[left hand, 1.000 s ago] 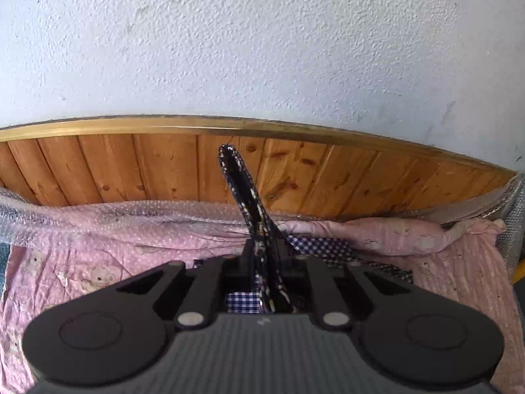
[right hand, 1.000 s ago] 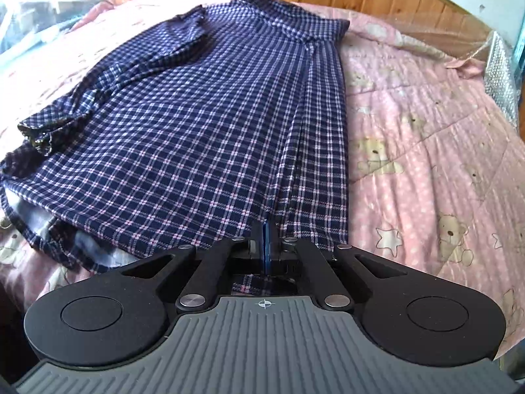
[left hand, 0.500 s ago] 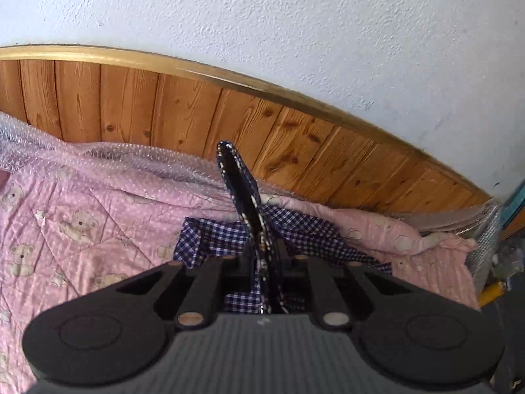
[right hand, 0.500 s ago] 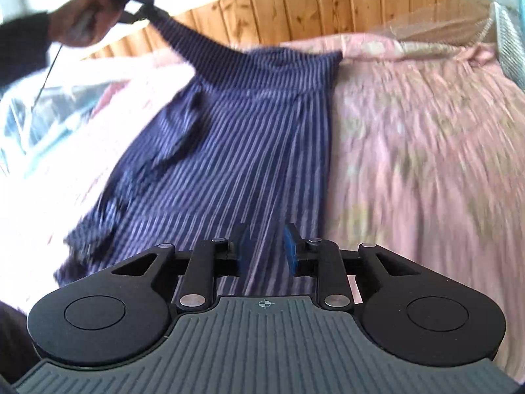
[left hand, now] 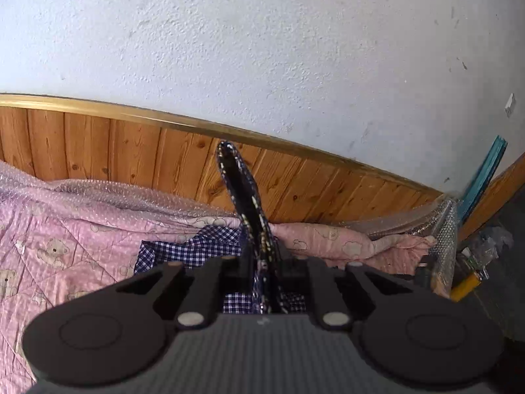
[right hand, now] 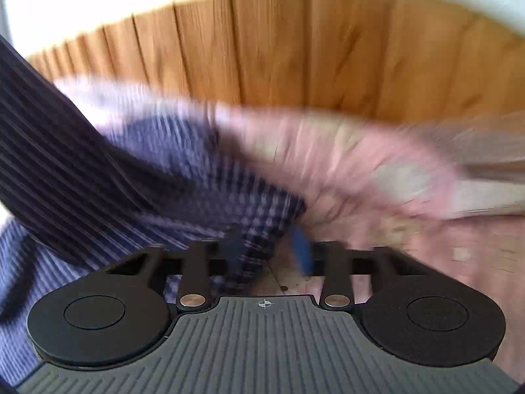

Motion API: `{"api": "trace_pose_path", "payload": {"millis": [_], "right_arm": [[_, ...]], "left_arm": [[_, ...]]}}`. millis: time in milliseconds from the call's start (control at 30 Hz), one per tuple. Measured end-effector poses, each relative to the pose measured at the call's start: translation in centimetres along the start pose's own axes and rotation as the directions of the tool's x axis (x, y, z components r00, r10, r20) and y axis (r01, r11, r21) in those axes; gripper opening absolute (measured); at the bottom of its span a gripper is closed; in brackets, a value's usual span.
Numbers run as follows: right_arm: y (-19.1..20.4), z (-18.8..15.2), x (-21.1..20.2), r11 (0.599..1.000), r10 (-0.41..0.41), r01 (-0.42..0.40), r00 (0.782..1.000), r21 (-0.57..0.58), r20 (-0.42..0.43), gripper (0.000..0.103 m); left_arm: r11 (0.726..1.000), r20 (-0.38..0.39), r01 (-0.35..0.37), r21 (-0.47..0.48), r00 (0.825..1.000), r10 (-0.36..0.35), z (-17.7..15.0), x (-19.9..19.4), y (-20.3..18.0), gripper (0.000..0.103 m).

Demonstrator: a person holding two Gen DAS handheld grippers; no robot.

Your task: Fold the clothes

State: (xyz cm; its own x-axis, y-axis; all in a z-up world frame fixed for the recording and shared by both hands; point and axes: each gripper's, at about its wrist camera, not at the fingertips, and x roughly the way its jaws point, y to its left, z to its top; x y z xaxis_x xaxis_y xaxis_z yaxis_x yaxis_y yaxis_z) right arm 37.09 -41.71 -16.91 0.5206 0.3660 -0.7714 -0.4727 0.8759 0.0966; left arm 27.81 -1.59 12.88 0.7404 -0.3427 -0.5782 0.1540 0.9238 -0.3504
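1. Navy-and-white checked cotton shirt (left hand: 193, 249) lies on the bed against the far end, part of it spread over the pink quilted bedspread printed with bears (left hand: 59, 262).
2. Left gripper (left hand: 262, 282): jaws together, clamped on a dark folded edge of the shirt. This pinched strip (left hand: 242, 197) stands upright out of the jaws, rising in front of the headboard.
3. Orange-brown pine plank headboard (left hand: 131, 151) with a brass-coloured top rail runs across the left wrist view; rough white plastered wall (left hand: 262, 49) above it.
4. Clear bubble wrap (left hand: 98, 193) lies along the foot of the headboard, over the bedspread's upper edge.
5. Right wrist view is heavily motion-blurred. Right gripper (right hand: 267, 249): jaws apart, blue fingers (right hand: 303, 252) visible. A corner of the shirt (right hand: 256, 229) lies in the gap near the left-side finger; whether it touches either finger cannot be told.
6. In the same view, a dark band of the shirt (right hand: 59, 164) crosses the left of the frame, lifted above the bedspread (right hand: 361, 164); headboard (right hand: 295, 49) behind.
7. Teal strip (left hand: 482, 177) leans in the room corner at far right of the left wrist view; small clutter below it is too small to identify.
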Motion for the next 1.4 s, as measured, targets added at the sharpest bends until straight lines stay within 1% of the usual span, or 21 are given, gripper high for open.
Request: {"api": "trace_pose_path", "payload": {"millis": [33,67,133,200,233,267,367,433,500,567,633,667,733,867,933,1000,1033,1133,1200,1333,1400], "right_arm": [[-0.7,0.3,1.8,1.000,-0.006,0.005,1.000,-0.009,-0.020,0.010],[-1.4,0.6,2.7,1.000,-0.006,0.006,1.000,0.002,-0.002,0.002],[-2.7,1.4,4.1,0.999,0.002,-0.003,0.999,0.045,0.038,0.000],[-2.9,2.1,4.3,0.997,-0.060,0.057,0.996,0.053,0.060,0.000],[-2.6,2.2,4.0,0.993,-0.108,0.104,0.992,0.050,0.067,0.002],[-2.4,2.1,3.1,0.989,-0.136,0.131,0.987,0.063,0.084,0.014],[-1.5,0.4,-2.0,0.990,-0.050,0.025,0.982,0.136,0.182,0.015],[0.2,-1.2,-3.4,0.989,0.067,-0.087,0.985,0.123,0.157,0.015],[2.2,-2.2,-1.5,0.989,0.135,-0.139,0.989,0.055,0.068,0.013],[2.9,-3.2,0.5,0.996,0.086,-0.087,0.993,0.000,0.084,0.013],[2.2,-2.6,0.8,0.994,0.075,-0.081,0.993,0.072,0.088,0.009],[2.2,-2.5,-0.2,0.991,0.064,-0.075,0.993,0.109,0.102,0.017],[2.3,-2.8,-3.0,0.984,0.067,-0.089,0.987,0.157,0.143,0.019],[4.8,-7.3,-9.4,0.971,0.168,-0.191,0.973,0.146,0.159,0.019],[7.4,-10.8,-9.2,0.966,0.205,-0.213,0.976,0.143,0.070,0.019],[9.9,-14.3,-8.8,0.968,0.213,-0.207,0.977,0.144,-0.024,0.021],[10.9,-15.5,-9.6,0.974,0.185,-0.185,0.983,0.132,0.014,0.022],[12.5,-16.7,-11.5,0.965,0.196,-0.193,0.981,0.180,-0.004,0.029],[13.1,-17.1,-12.4,0.961,0.185,-0.180,0.983,0.210,-0.003,0.033],[14.3,-18.2,-13.3,0.967,0.161,-0.148,0.986,0.205,-0.049,0.036],[14.8,-18.8,-13.5,0.967,0.159,-0.142,0.985,0.210,-0.066,0.042]], "left_arm": [[1.000,0.006,-0.008,-0.014,1.000,0.008,0.0,-0.1,0.2,0.012],[0.999,0.011,-0.019,-0.026,1.000,0.019,0.0,-0.2,0.4,0.012],[0.998,0.016,-0.041,-0.046,0.999,0.042,0.0,0.1,1.1,0.012],[0.994,0.012,-0.075,-0.073,0.997,0.076,-0.1,0.7,2.0,0.012],[0.993,0.011,-0.084,-0.085,0.996,0.086,0.0,1.0,2.4,0.012],[0.991,0.010,-0.091,-0.096,0.996,0.093,0.1,1.3,2.8,0.012],[0.987,0.009,-0.111,-0.120,0.994,0.113,0.5,2.1,3.8,0.012],[0.986,0.006,-0.116,-0.121,0.993,0.118,0.9,2.5,4.4,0.012],[0.985,0.000,-0.126,-0.121,0.992,0.127,1.1,3.3,5.1,0.012],[0.979,-0.015,-0.161,-0.122,0.987,0.160,1.2,4.1,5.6,0.012],[0.972,-0.023,-0.190,-0.140,0.982,0.188,1.3,4.6,5.8,0.012],[0.968,-0.027,-0.204,-0.148,0.979,0.202,1.4,4.9,6.0,0.012],[0.966,-0.021,-0.197,-0.169,0.980,0.197,1.6,4.8,6.4,0.012],[0.976,0.016,-0.151,-0.158,0.988,0.156,2.6,4.9,6.6,0.011],[0.982,0.020,-0.103,-0.160,0.994,0.108,2.7,5.2,6.4,0.012],[0.984,-0.012,-0.103,-0.145,0.995,0.103,1.8,6.1,6.1,0.013],[0.983,-0.029,-0.119,-0.138,0.993,0.116,1.0,6.6,6.2,0.014],[0.979,-0.081,-0.171,-0.113,0.983,0.163,-1.5,8.2,6.6,0.023],[0.974,-0.114,-0.206,-0.095,0.974,0.194,-3.1,9.2,6.8,0.038],[0.961,-0.179,-0.272,-0.057,0.949,0.258,-6.5,11.2,7.2,0.053],[0.947,-0.180,-0.317,0.042,0.930,0.319,-7.4,13.7,6.3,0.062]]}}
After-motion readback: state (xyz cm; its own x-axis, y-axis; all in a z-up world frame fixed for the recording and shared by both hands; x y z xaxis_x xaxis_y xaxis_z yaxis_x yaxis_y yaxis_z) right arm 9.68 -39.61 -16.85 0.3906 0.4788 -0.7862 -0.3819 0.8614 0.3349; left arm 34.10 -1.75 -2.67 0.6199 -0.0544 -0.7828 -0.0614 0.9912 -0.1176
